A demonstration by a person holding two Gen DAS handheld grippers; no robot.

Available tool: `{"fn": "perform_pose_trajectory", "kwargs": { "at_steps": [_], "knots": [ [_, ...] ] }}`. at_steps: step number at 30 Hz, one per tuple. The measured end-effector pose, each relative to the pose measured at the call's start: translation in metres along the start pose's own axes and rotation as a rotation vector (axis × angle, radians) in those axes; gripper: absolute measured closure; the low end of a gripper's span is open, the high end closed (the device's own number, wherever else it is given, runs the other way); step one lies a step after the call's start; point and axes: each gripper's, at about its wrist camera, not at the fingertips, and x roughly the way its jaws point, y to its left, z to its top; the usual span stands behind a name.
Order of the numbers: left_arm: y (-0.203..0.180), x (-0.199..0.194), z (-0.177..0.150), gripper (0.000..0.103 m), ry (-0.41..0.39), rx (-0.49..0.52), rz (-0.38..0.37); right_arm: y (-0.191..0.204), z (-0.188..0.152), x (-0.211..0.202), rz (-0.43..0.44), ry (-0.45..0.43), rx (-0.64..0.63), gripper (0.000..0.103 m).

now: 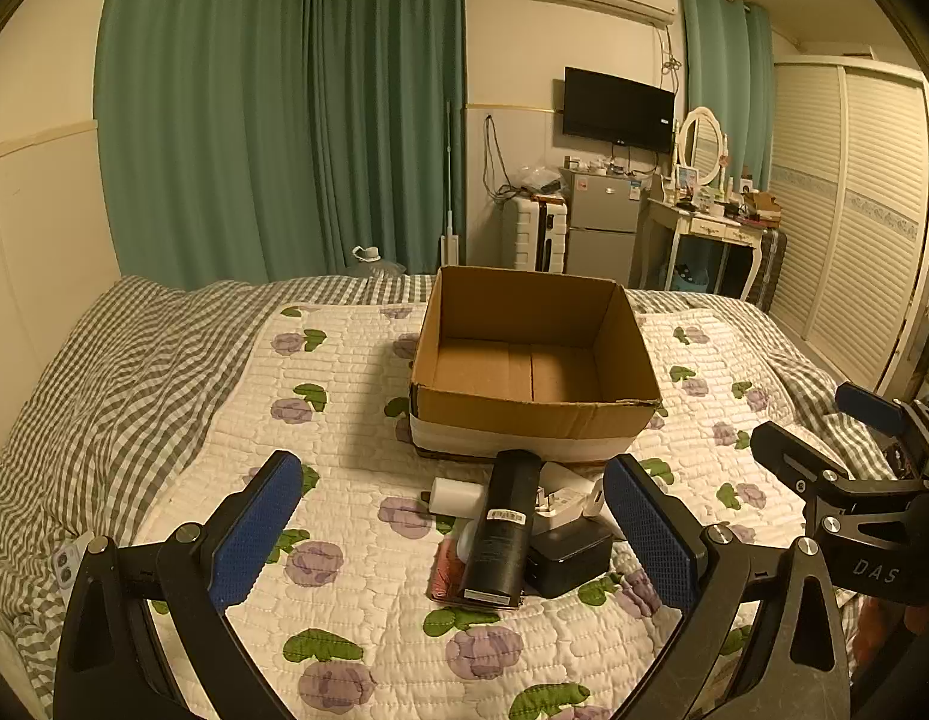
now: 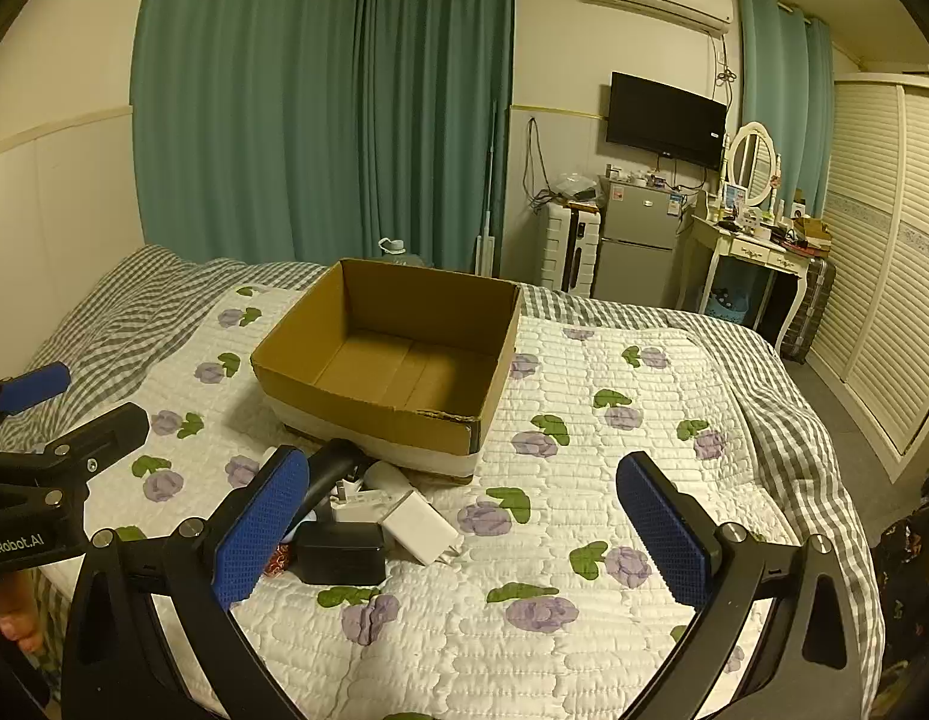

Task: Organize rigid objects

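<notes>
A wide bed (image 1: pixel 164 372) fills the room, covered by a grey checked sheet with a white quilted pad (image 2: pixel 614 480) printed with purple flowers laid over it. Behind it hang long green curtains (image 1: pixel 284 120), and along the far wall stand a slatted wardrobe (image 1: pixel 854 210), a small grey fridge (image 1: pixel 602 222) under a wall-mounted television (image 1: pixel 617 111), and a white dressing table (image 1: pixel 704 228) with an oval mirror.

On the pad sits an open cardboard box (image 1: pixel 533 414), its flaps gone or folded in and its inside bare brown card, a white band around its base. Just in front of the box's near wall lies a small heap of hard things, touching one another: a black cylinder (image 1: pixel 503 531) with a barcode label lying lengthwise, pointing at the box; a black block-shaped adapter (image 2: pixel 341 552) beside it; a white charger (image 2: pixel 419 531) with its prongs showing; a short white cylinder (image 1: pixel 458 498); and something reddish (image 1: pixel 446 570) under the black cylinder, too covered for me to make out.

The left gripper (image 1: pixel 452 534) hovers over the heap with its blue-padded fingers spread wide, holding nothing. The right gripper (image 2: pixel 464 522) hangs just beside it, to the heap's right, fingers likewise spread apart and empty.
</notes>
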Motion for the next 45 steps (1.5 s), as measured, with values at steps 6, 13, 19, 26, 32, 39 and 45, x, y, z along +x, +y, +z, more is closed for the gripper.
{"fn": "perform_pose_trajectory", "kwargs": {
  "at_steps": [6, 13, 19, 26, 32, 39, 45],
  "knots": [
    [0.0002, 0.0001, -0.0003, 0.000, -0.001, 0.000, 0.000, 0.0001, 0.0001, 0.0014, 0.002, 0.004, 0.001, 0.000],
    [0.0006, 0.0027, -0.0013, 0.000, -0.001, -0.001, 0.002, 0.0010, -0.0002, 0.0018, 0.003, 0.004, -0.001, 0.000],
    [0.0011, 0.0028, -0.0013, 0.000, -0.001, -0.001, 0.003, 0.0015, -0.0004, 0.0035, 0.003, 0.008, 0.000, 0.000],
    [0.0024, 0.0037, -0.0017, 0.000, 0.001, -0.001, 0.006, 0.0019, -0.0014, 0.0044, 0.004, 0.008, 0.000, 0.000],
    [0.0023, 0.0038, -0.0020, 0.000, 0.001, -0.001, 0.006, 0.0019, -0.0017, 0.0043, 0.005, 0.009, 0.000, 0.000],
    [0.0027, 0.0051, -0.0032, 0.000, 0.004, -0.001, 0.007, 0.0015, -0.0019, 0.0050, 0.007, 0.011, 0.000, 0.000],
    [0.0024, 0.0043, -0.0037, 0.000, 0.004, -0.003, 0.012, 0.0018, -0.0021, 0.0069, 0.007, 0.010, 0.000, 0.000]
  ]
}}
